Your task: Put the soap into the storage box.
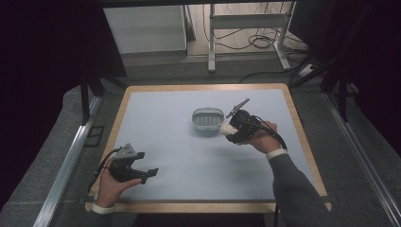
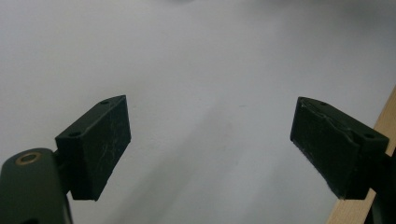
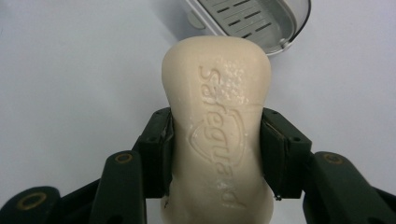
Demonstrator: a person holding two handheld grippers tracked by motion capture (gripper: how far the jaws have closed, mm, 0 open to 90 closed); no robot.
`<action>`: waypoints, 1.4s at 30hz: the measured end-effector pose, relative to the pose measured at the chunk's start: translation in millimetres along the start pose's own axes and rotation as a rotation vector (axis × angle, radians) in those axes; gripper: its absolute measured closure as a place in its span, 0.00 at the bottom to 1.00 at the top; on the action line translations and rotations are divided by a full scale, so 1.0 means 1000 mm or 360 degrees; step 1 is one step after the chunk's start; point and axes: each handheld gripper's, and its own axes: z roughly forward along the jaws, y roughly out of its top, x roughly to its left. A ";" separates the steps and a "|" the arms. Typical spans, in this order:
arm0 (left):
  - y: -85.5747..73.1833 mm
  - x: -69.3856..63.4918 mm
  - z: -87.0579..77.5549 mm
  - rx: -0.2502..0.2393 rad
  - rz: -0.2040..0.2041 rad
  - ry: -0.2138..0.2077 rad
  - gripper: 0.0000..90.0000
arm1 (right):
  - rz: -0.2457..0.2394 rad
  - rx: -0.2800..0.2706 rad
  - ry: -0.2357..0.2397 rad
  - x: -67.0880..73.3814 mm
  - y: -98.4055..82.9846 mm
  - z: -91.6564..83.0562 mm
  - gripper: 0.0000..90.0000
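- Two grippers are in my hands, one on each side of the table [image 1: 142,97].
- My right gripper [image 1: 228,128] has its jaws pressed on the two sides of a bar of soap [image 3: 217,126]. I can see this best in the right gripper view.
- I see that the soap is cream in color, with the word "Safeguard" pressed into its top.
- I hold the soap up off the table, just beside the soap dish [image 1: 207,119].
- I see the soap dish near the middle of the table. It is see-through, with a grey tray with slots inside.
- My left gripper [image 1: 150,173] is near the front left corner, well apart from the dish.
- Its jaws are spread wide, with nothing but bare table between them.
- I see the table's wooden edge [image 2: 385,126] by one jaw in the left gripper view.
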 end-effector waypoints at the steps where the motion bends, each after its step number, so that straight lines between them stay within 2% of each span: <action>1: 0.000 0.000 0.000 0.0000 0.0000 0.0000 0.14 | 0.0014 -0.0002 0.0000 -0.001 0.001 0.000 0.54; 9: 0.000 0.001 0.000 0.0003 -0.0001 0.0001 0.14 | 0.0025 -0.0003 0.0009 -0.005 0.006 0.004 0.54; 13: 0.000 0.000 0.001 0.0005 -0.0001 0.0000 0.14 | -0.0002 -0.0007 -0.0002 -0.007 0.011 0.006 0.55; 35: -0.001 0.001 0.001 0.0008 0.0000 0.0000 0.14 | -0.0019 0.0007 -0.0013 -0.013 0.030 0.012 0.55; 42: -0.001 0.001 0.001 0.0011 0.0002 0.0001 0.14 | -0.0058 0.0003 -0.0019 -0.016 0.037 0.015 0.54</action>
